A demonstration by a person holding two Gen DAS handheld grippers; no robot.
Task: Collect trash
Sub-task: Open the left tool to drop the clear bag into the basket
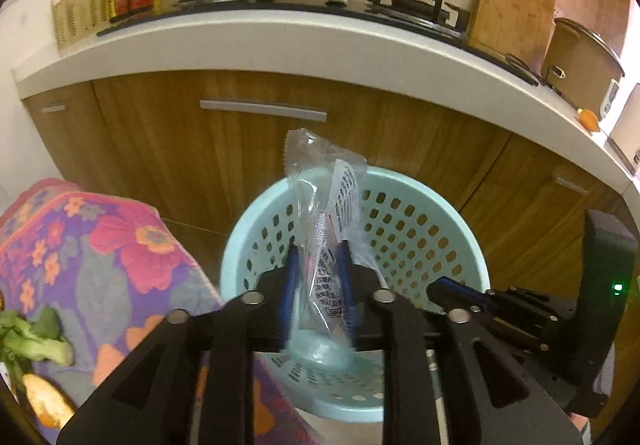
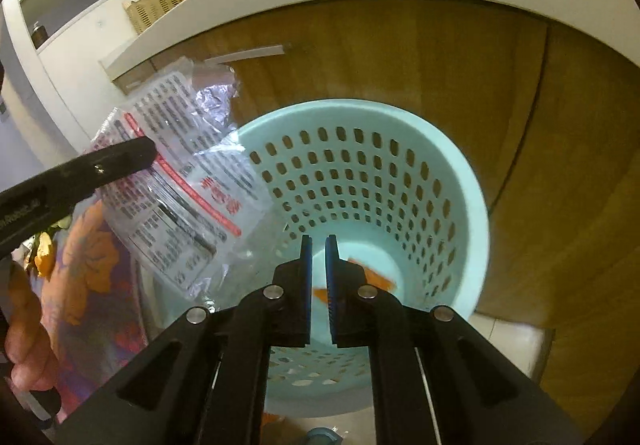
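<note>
Between the left gripper's (image 1: pixel 320 257) loosening jaws a plastic wrapper (image 1: pixel 326 205) hangs over the bin (image 1: pixel 460 245), undropped; right gripper (image 2: pixel 319 245) nearly closed, empty.

Warm, dim light is filling both views, bright glare is washing out the far right edge of the left view, the round lens is bending the counter (image 1: pixel 320 41) into a curve, dark corners are showing, and everything is looking a bit blurry.
</note>
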